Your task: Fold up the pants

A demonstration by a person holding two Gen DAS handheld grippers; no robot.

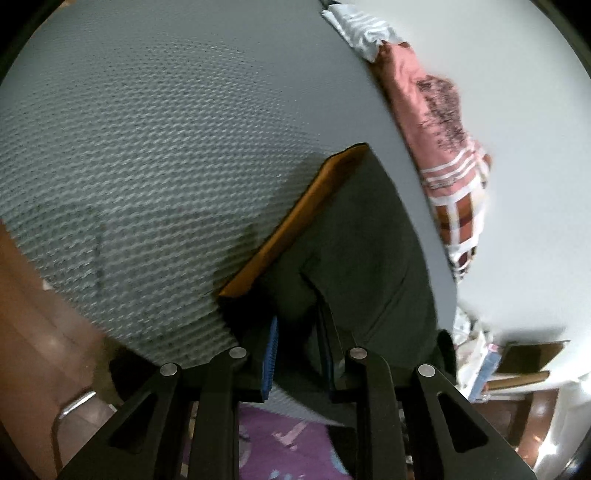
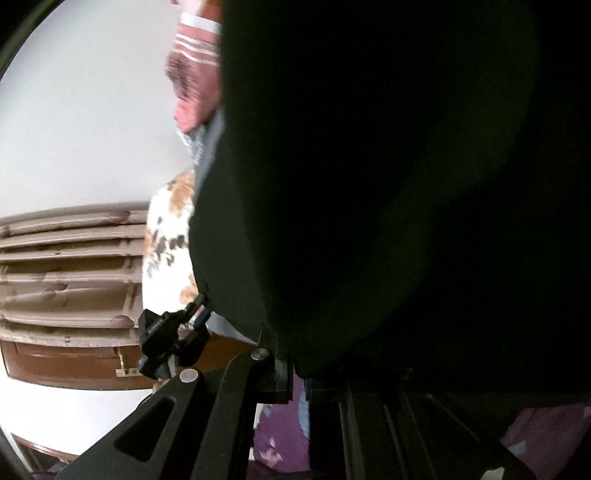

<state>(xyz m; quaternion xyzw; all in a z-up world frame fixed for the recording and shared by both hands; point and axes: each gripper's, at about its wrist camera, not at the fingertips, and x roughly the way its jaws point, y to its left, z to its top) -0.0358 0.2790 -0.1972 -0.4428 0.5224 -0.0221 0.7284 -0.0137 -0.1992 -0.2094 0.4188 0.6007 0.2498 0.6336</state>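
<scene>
right view: dark pants (image 2: 369, 184) fill your picture – right claw (image 2: 295, 373) tips buried under the cloth | left view: left claw (image 1: 299, 354) pads partly hidden in pants (image 1: 369, 240) folds | pink cloth (image 1: 436, 122) motion-blurred – pattern unreadable

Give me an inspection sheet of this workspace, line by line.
Surface: grey textured mattress.
Job's things: dark pants with an orange-brown band along one edge; they fill most of the right wrist view.
Clutter: pink patterned cloth, striped white cloth, floral cloth.
Grippers: left gripper shut on the pants; right gripper shut, its fingertips hidden behind the dark fabric.
Cables: nothing seen.
Surroundings: white wall, wooden louvred panel, purple patterned fabric below.
</scene>
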